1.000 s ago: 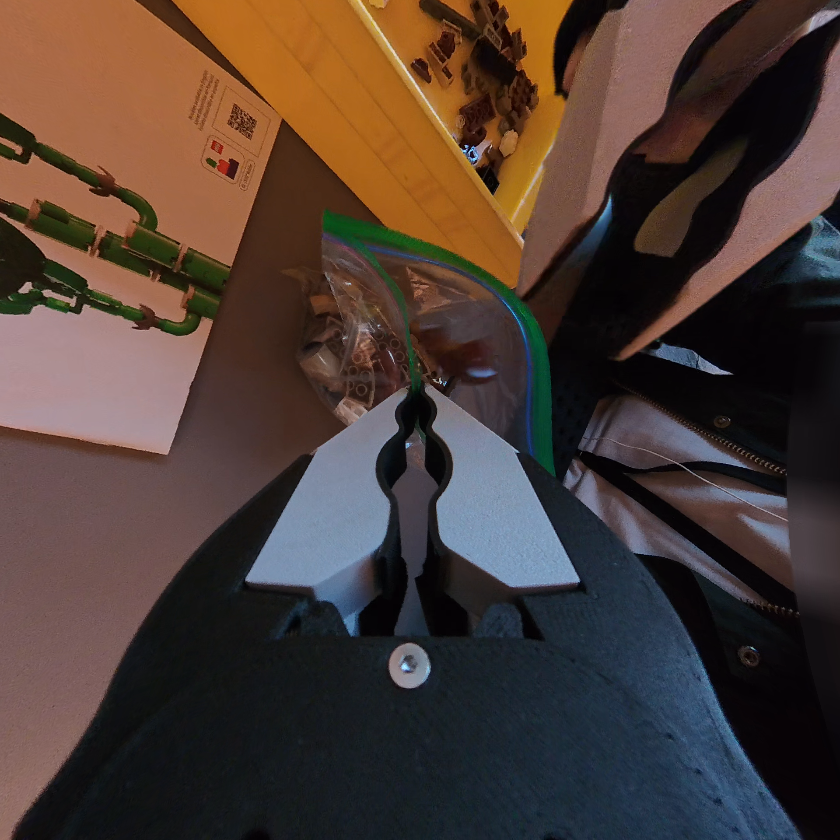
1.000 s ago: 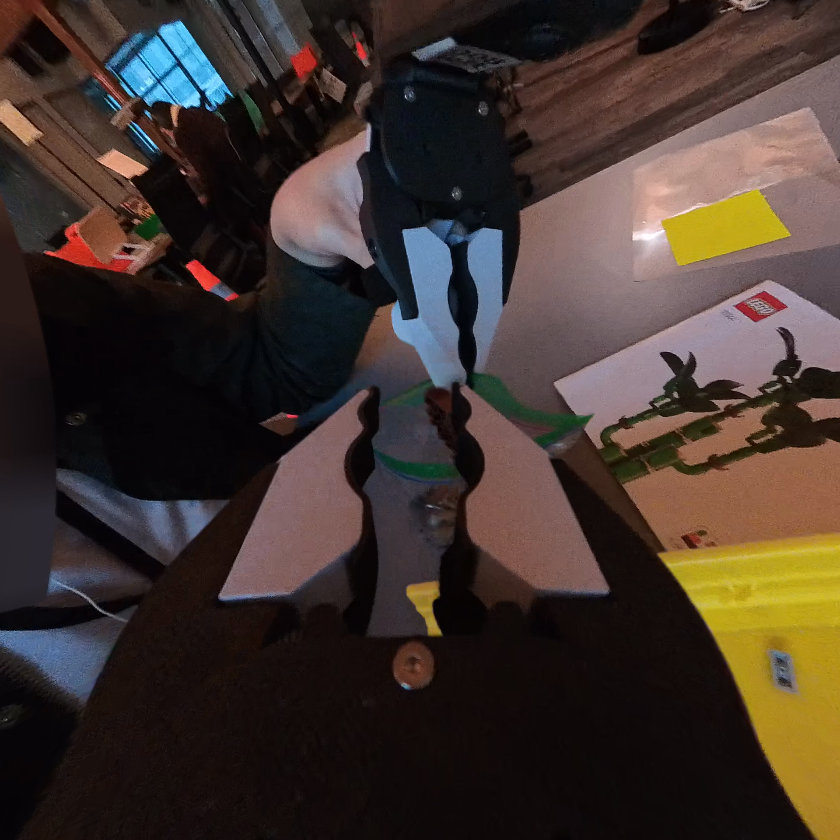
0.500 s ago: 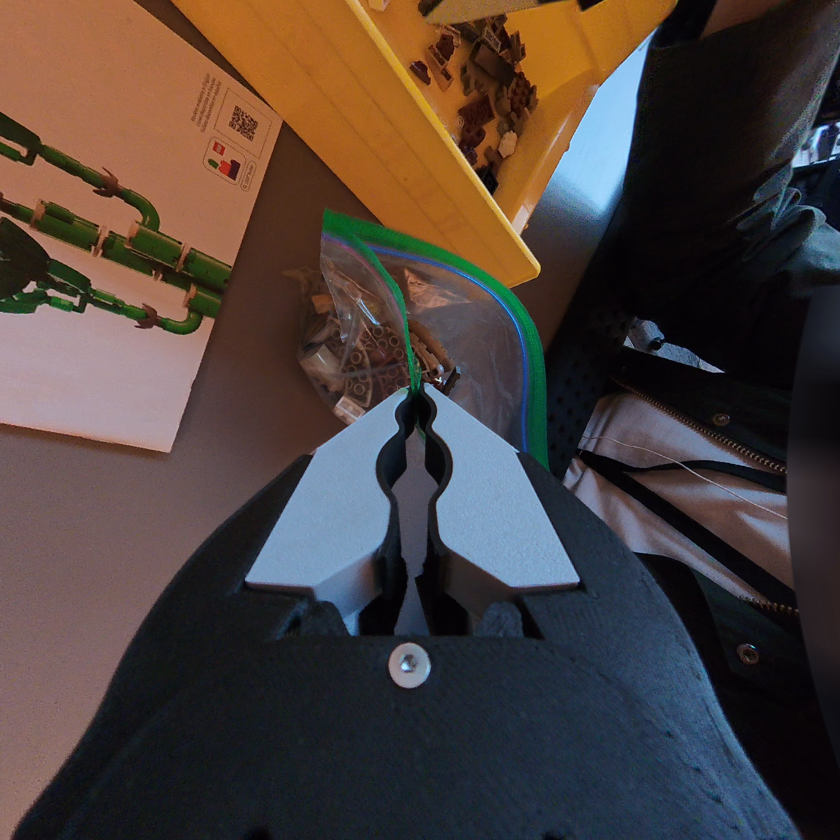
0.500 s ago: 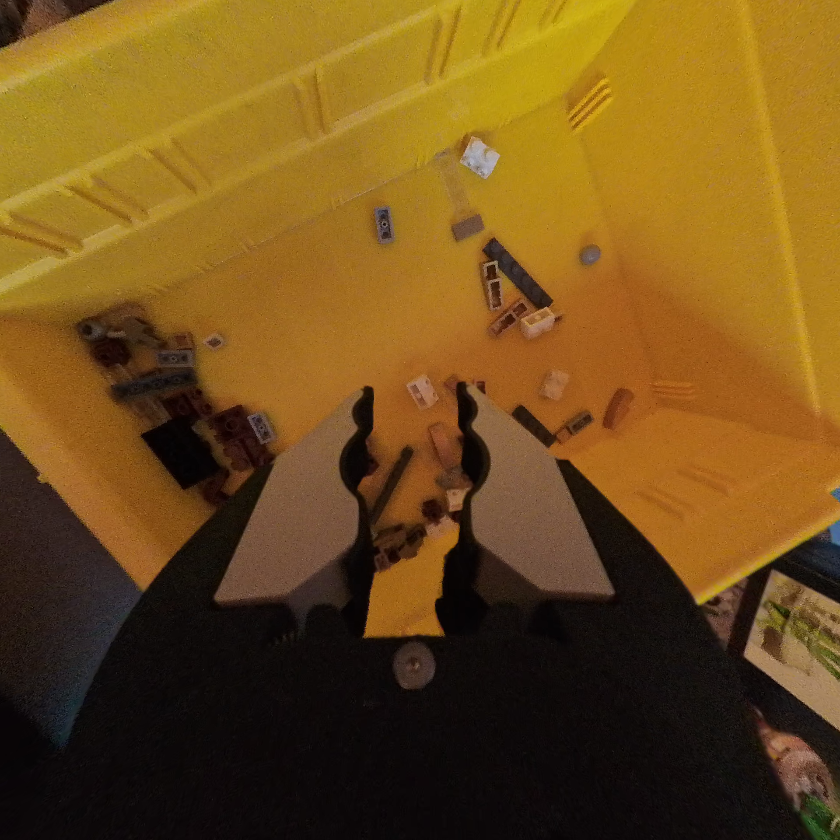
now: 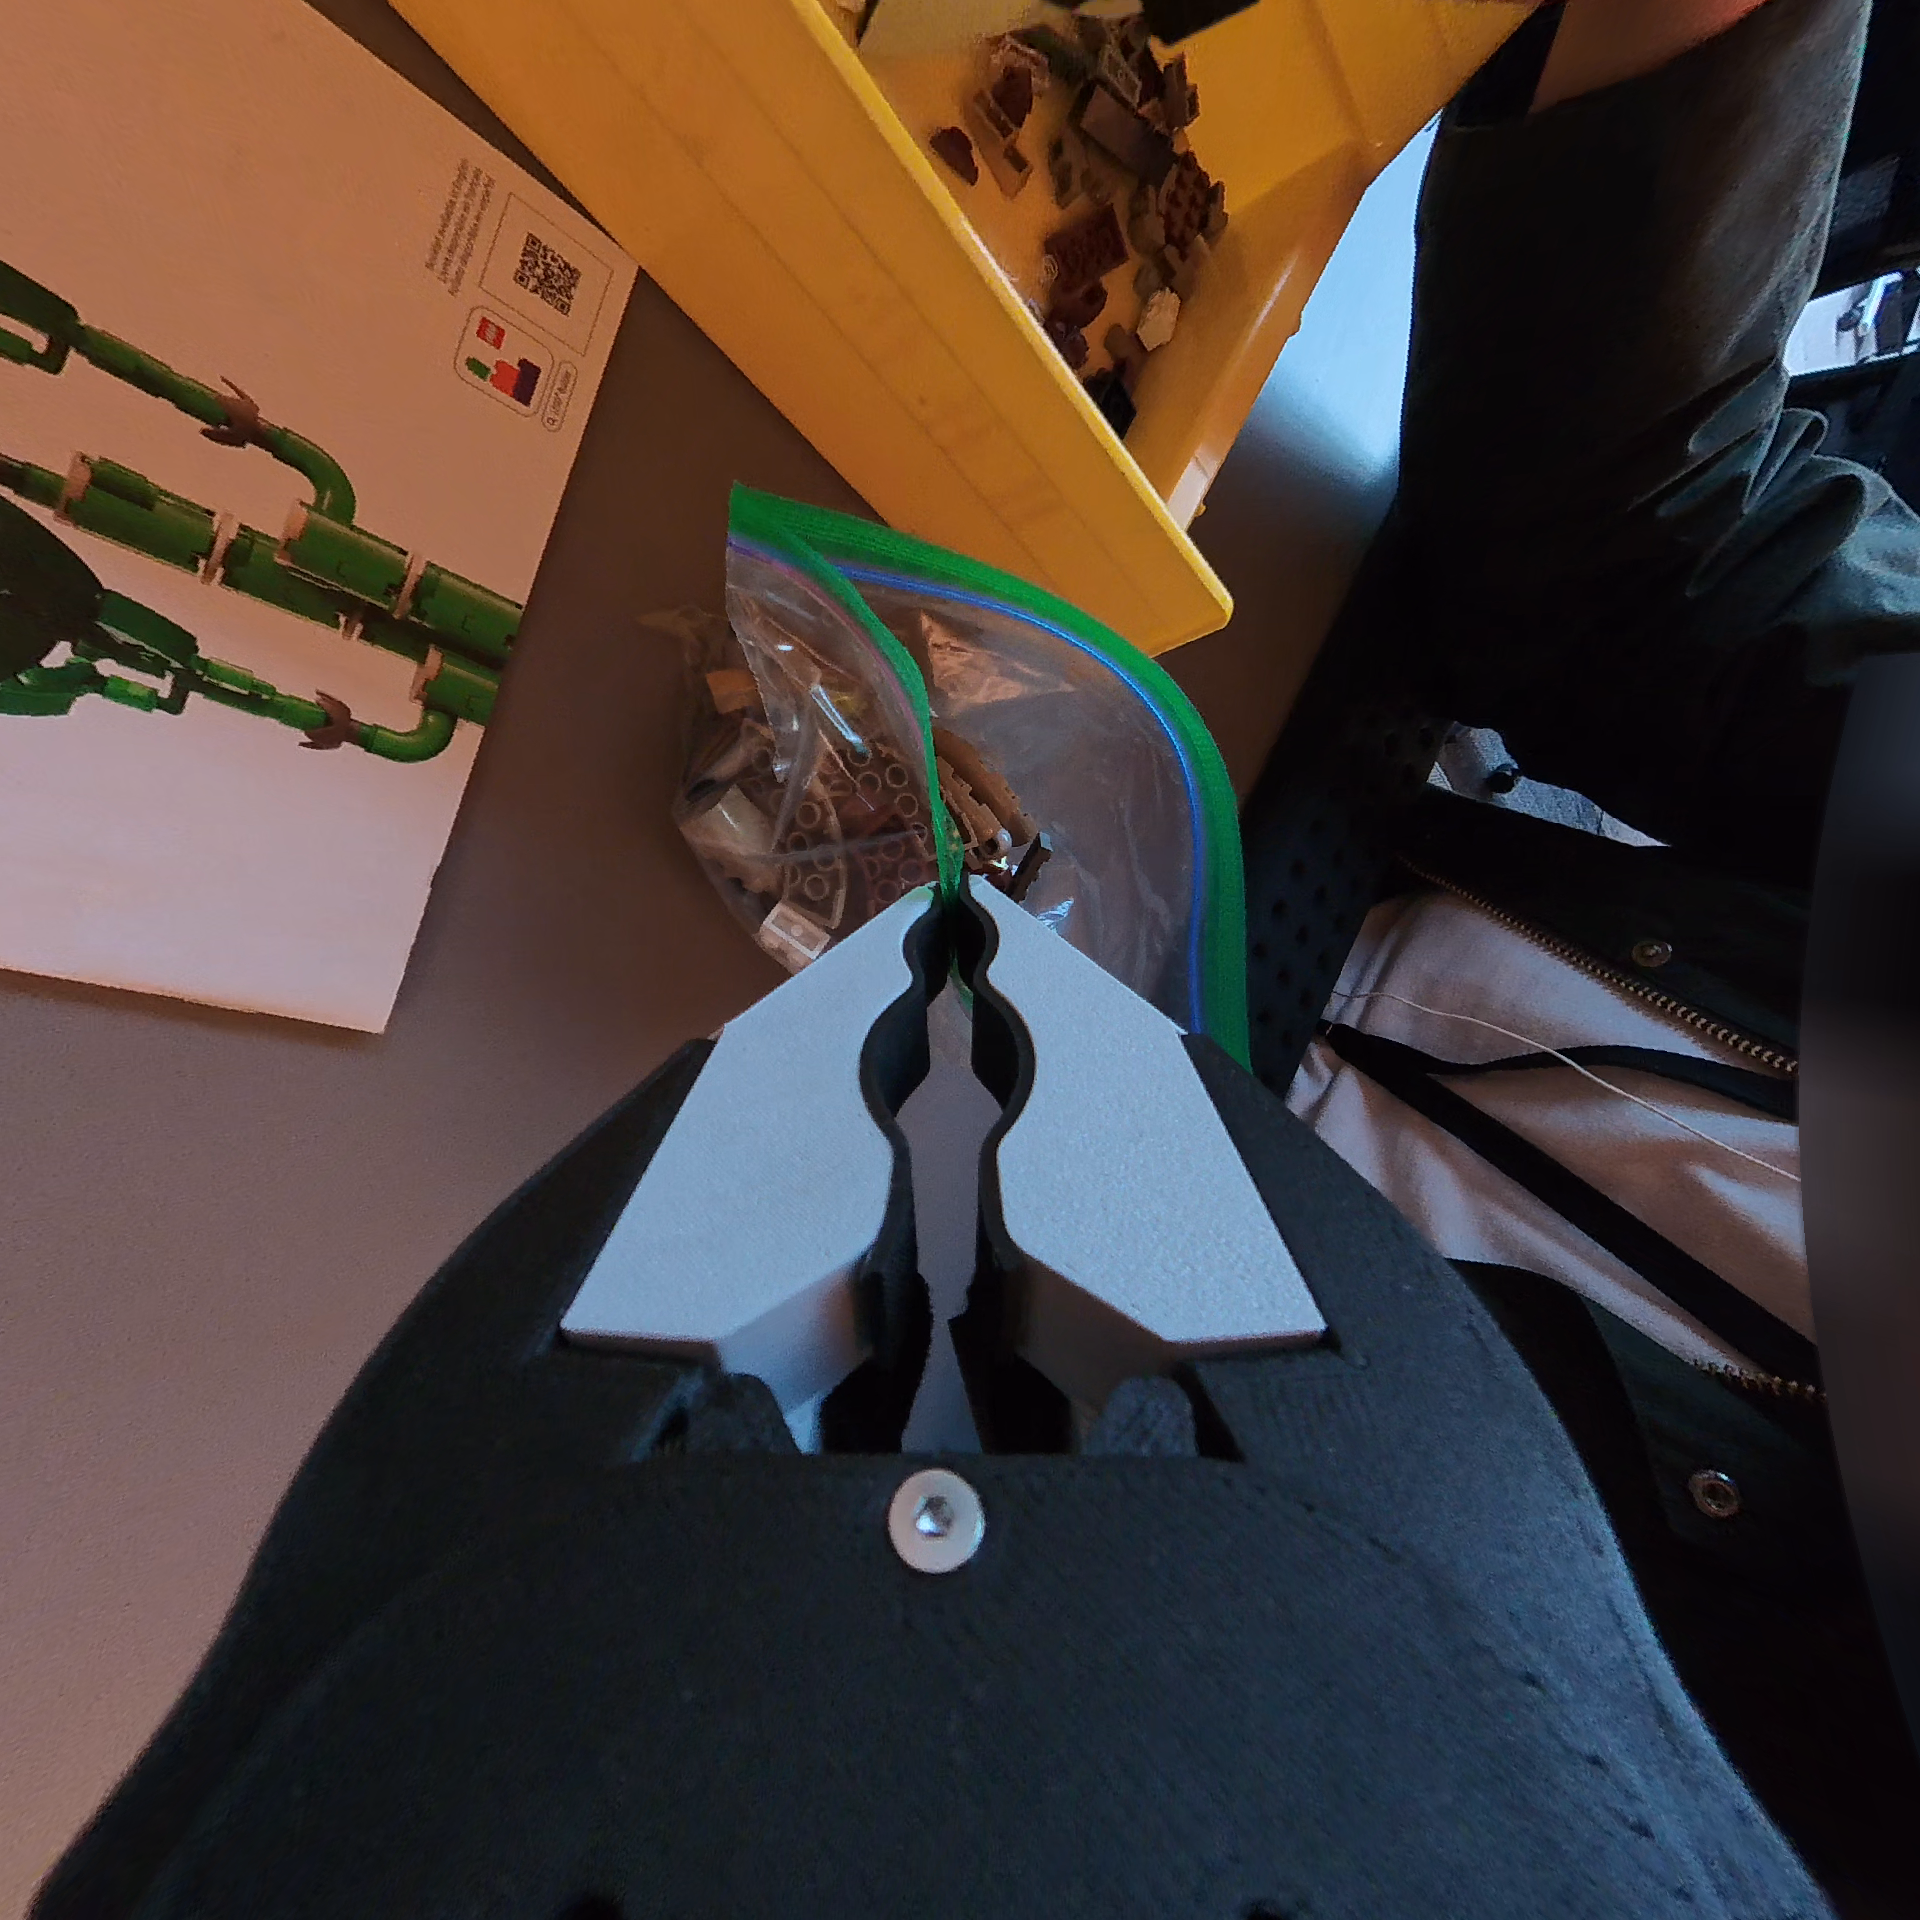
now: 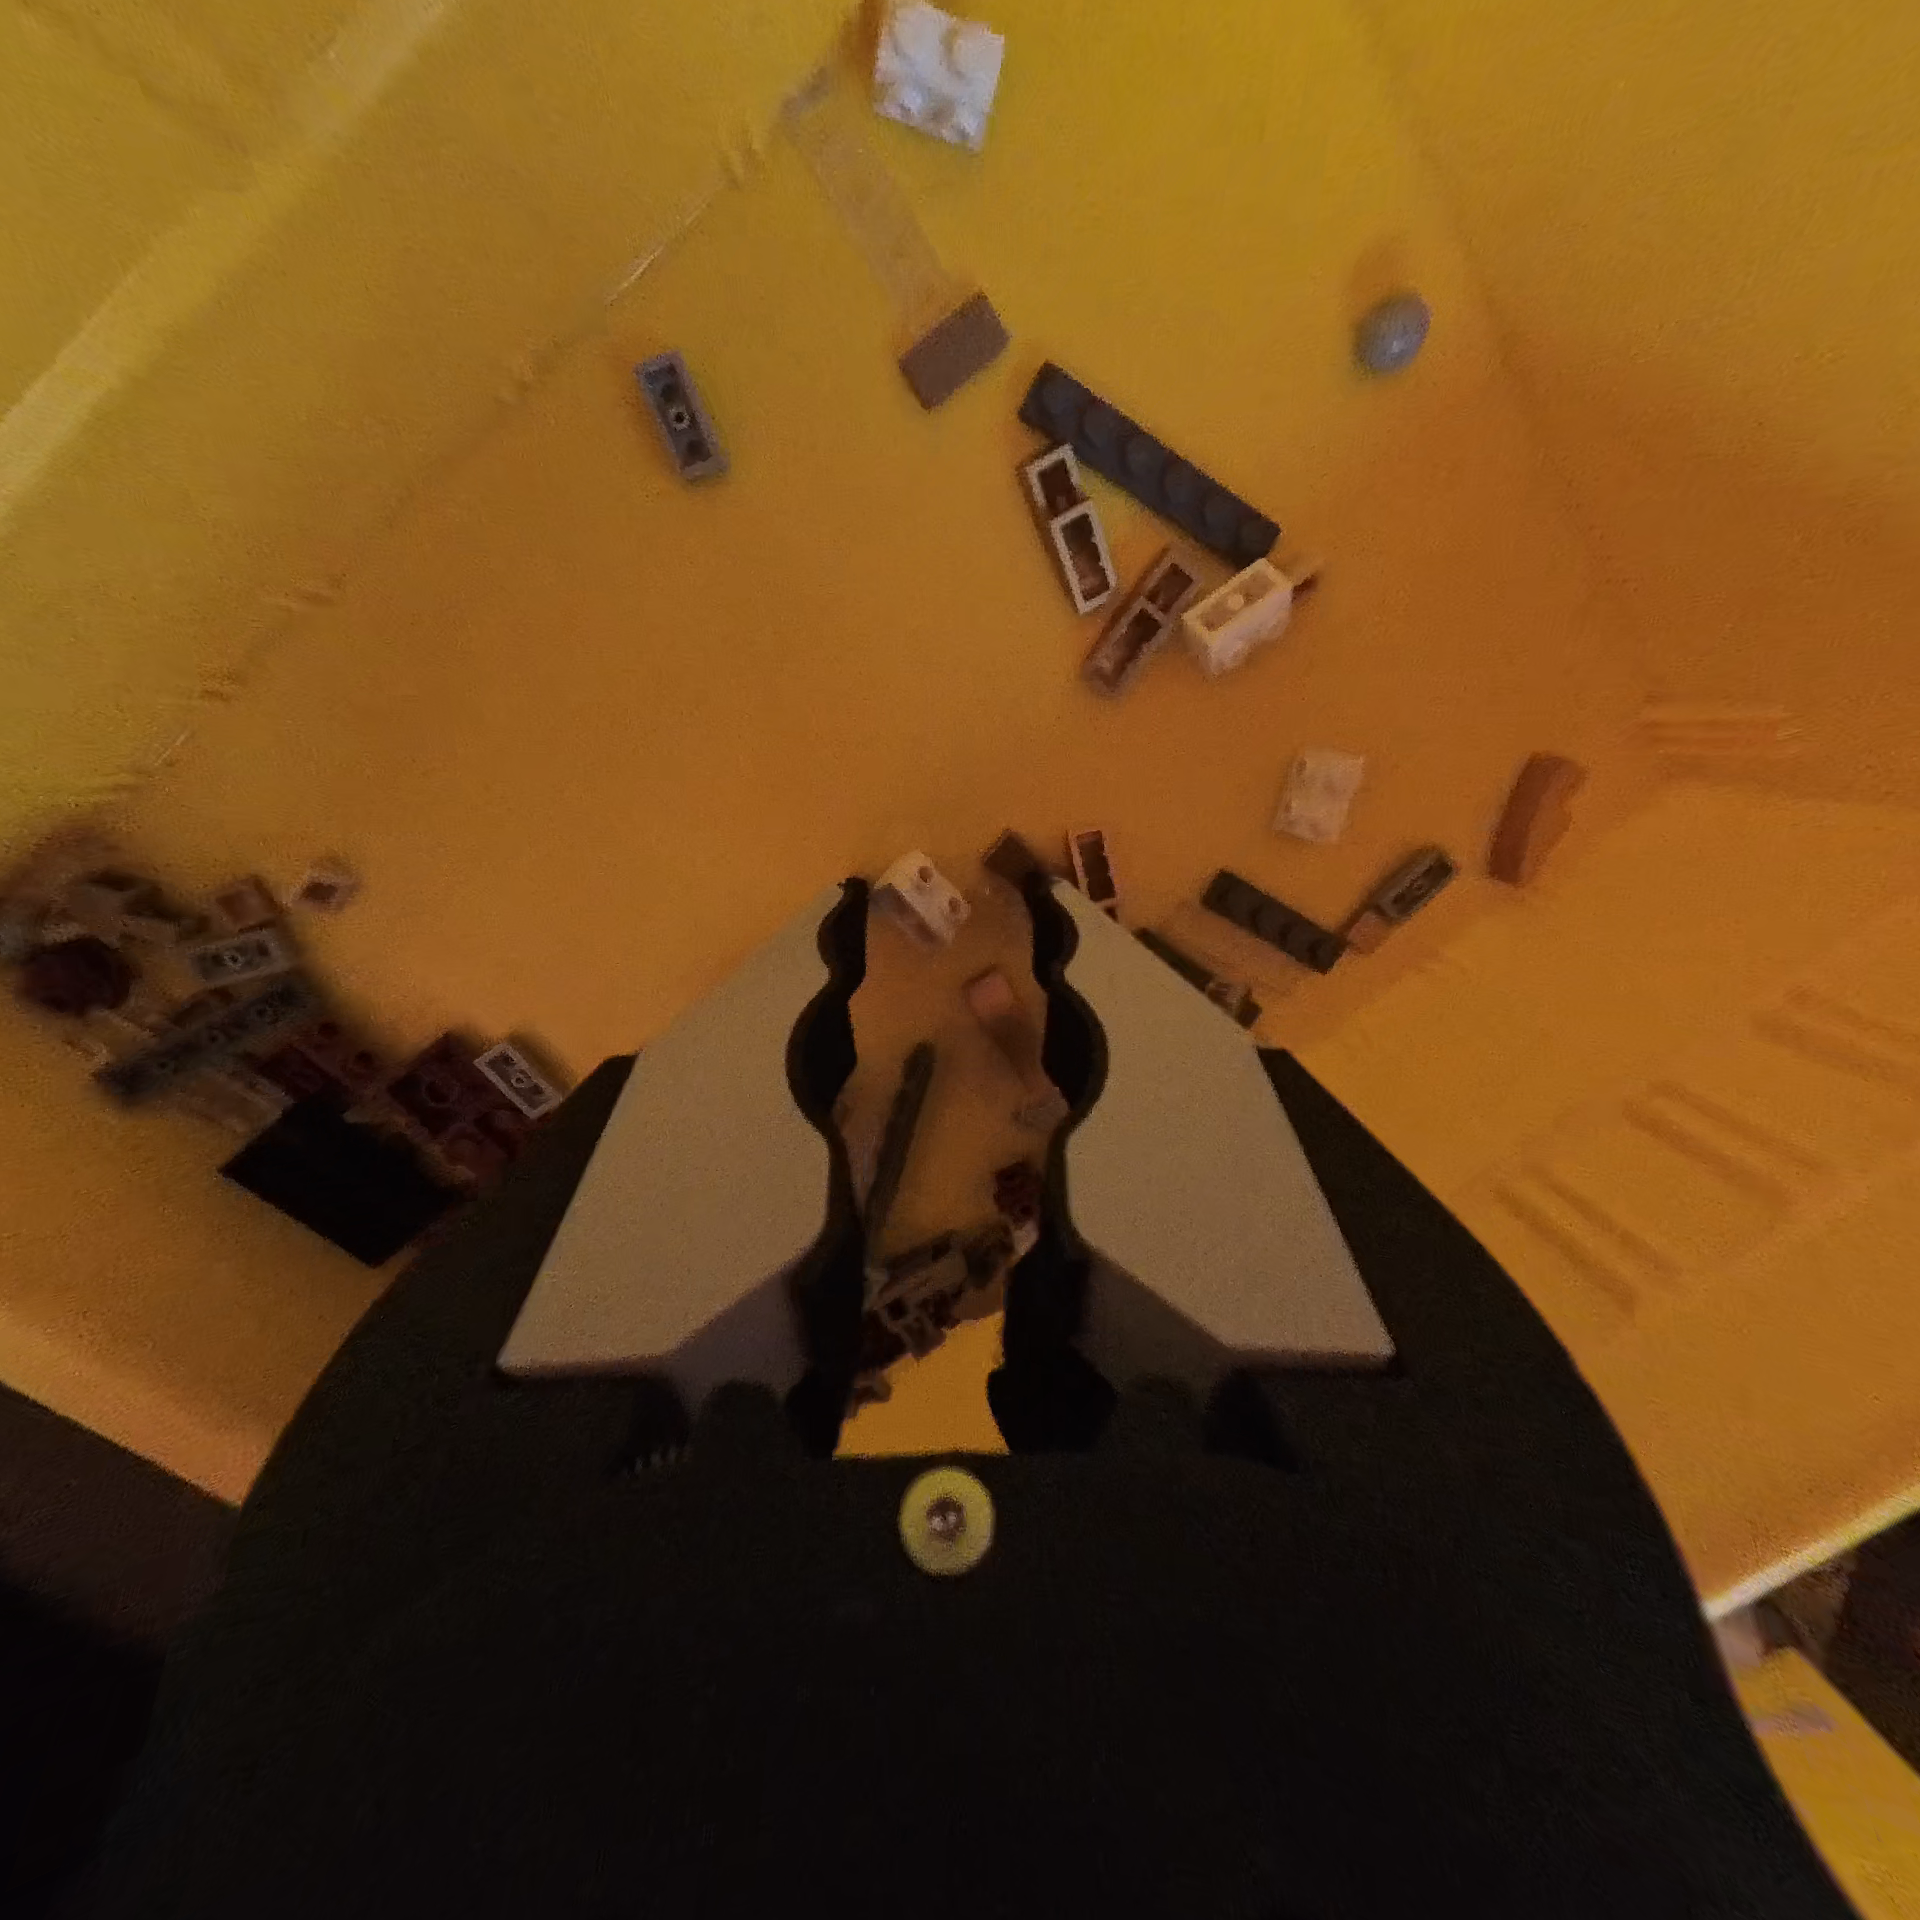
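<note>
My left gripper (image 5: 951,902) is shut on the green zip edge of a clear plastic bag (image 5: 1049,748) that holds several small toy bricks and lies on the grey table. The bag's mouth gapes open toward the right. My right gripper (image 6: 943,896) is open and empty, low inside a yellow bin (image 6: 436,644), just above loose bricks. A small white brick (image 6: 923,900) and a tan piece (image 6: 992,997) lie between its fingers. The bin also shows in the left wrist view (image 5: 821,301), behind the bag.
A white instruction booklet (image 5: 208,810) with green plant pictures lies left of the bag. A heap of dark bricks (image 6: 260,1049) sits at the bin's left side, other bricks (image 6: 1153,488) are scattered further in. A person's dark jacket (image 5: 1621,520) is at the right.
My right gripper left the bag's mouth, swung over into the yellow bin and came lower toward the loose bricks. My left gripper has kept its hold on the bag edge.
</note>
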